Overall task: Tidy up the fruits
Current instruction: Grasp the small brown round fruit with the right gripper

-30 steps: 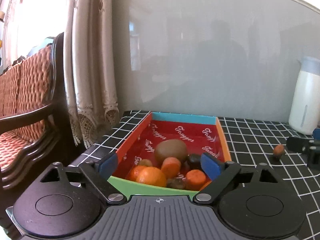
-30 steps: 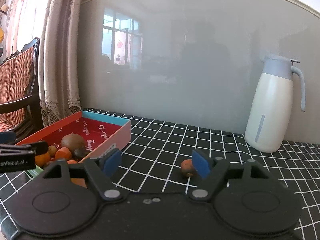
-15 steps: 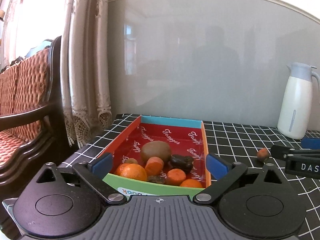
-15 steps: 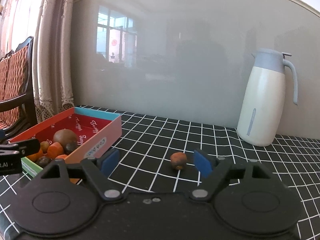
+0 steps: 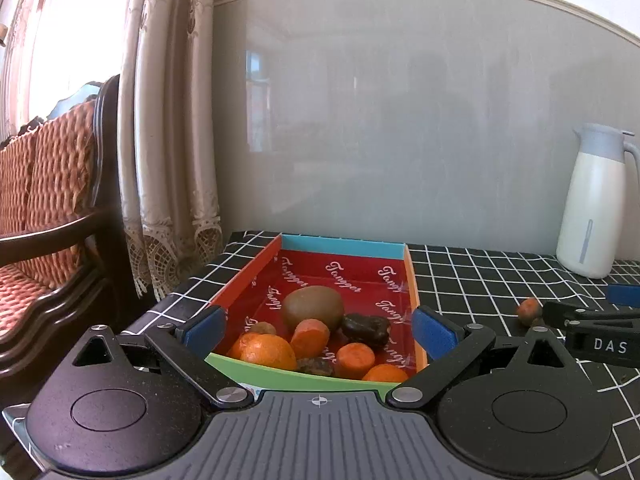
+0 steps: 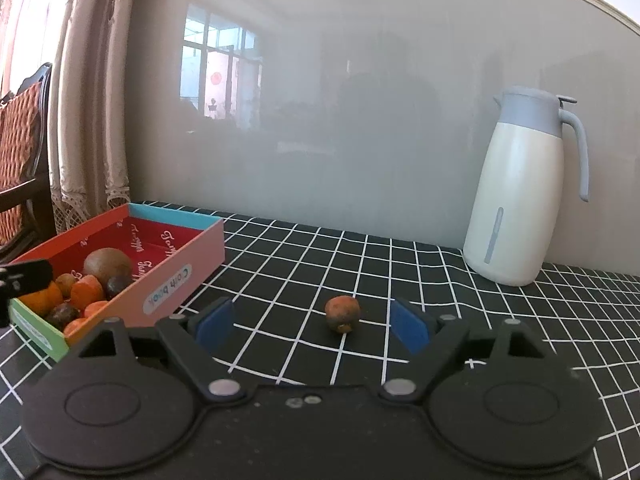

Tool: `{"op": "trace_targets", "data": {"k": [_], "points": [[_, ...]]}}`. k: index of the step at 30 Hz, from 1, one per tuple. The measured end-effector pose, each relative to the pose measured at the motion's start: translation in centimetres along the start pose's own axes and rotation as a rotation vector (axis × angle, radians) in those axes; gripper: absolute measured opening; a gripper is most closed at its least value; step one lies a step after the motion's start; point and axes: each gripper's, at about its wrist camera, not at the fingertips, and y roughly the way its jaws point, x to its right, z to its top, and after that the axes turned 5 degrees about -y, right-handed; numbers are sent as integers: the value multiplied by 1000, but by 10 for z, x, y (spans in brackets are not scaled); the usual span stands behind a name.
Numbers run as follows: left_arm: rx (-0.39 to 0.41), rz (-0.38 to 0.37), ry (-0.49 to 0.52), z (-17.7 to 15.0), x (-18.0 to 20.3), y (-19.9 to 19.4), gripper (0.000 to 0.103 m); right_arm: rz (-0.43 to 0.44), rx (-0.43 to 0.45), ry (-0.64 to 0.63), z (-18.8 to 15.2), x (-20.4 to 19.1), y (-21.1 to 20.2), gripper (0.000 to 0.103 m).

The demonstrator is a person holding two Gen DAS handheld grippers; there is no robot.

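A colourful cardboard box (image 5: 348, 245) with a red inside holds a kiwi (image 5: 313, 307), oranges (image 5: 267, 351), carrot pieces and dark fruits. My left gripper (image 5: 318, 328) is open and empty, just in front of the box's near green wall. The box also shows in the right wrist view (image 6: 176, 276), at the left. A small brown-orange fruit (image 6: 342, 313) lies loose on the black checked cloth. My right gripper (image 6: 312, 326) is open and empty, with that fruit ahead between its fingers, nearer the right one. The fruit also shows in the left wrist view (image 5: 529, 311).
A white jug with a grey lid (image 6: 520, 192) stands at the back right against the grey wall panel. A wooden chair with a woven cushion (image 5: 44, 184) and a curtain (image 5: 172, 120) are left of the table. The table's left edge runs beside the box.
Both grippers have drawn back from the table. The box and the loose fruit now sit farther ahead in their views. Both stayed open.
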Motion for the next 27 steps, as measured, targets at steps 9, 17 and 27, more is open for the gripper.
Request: {"op": "trace_targets", "data": {"k": [9,17,27], "points": [[2,22,-12,2,-15,5,99,-17,-42,2,2,3,31,85],[-7,33,0,2,-23,8,99,-29,-94,10,1,9,64,84],[-19,51,20,2,-33,10,99,-41,-227,95,-7,27,111,73]]}}
